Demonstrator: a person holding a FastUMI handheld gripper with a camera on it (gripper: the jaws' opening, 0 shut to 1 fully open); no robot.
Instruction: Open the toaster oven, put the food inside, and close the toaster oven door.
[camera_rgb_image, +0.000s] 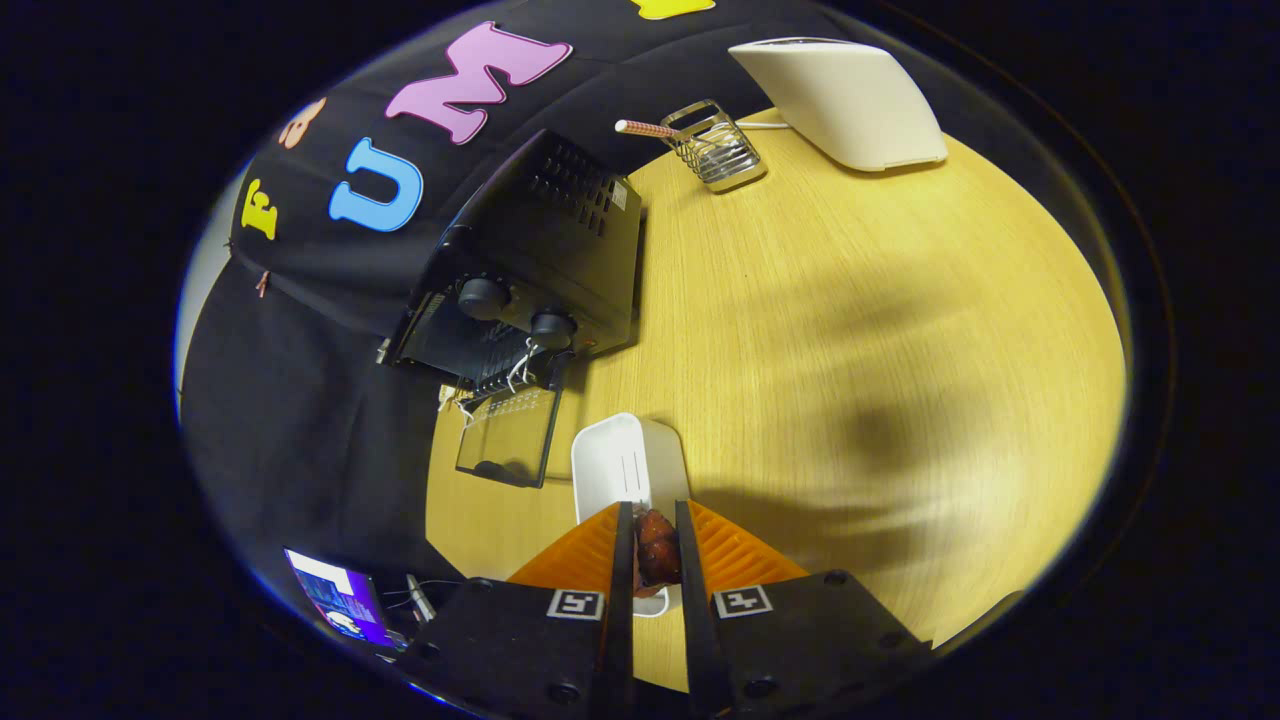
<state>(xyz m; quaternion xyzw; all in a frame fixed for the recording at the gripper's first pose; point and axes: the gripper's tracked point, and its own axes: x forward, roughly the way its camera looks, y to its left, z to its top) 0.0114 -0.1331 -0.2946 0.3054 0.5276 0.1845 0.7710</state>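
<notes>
Gripper view has my gripper (655, 550) jaws pinched on the food (657, 548), lifted over the white tray (625, 465) so I can carry it to the toaster oven (530, 270), door already down beyond the tray.

We see a glossy brown food piece (657, 548) clamped in the hand-held gripper (655, 530), over a smooth white plastic tray (625, 465); ahead, matt black metal toaster oven (540, 260), glass door (508, 435), wood-grain table (850, 330).
</notes>
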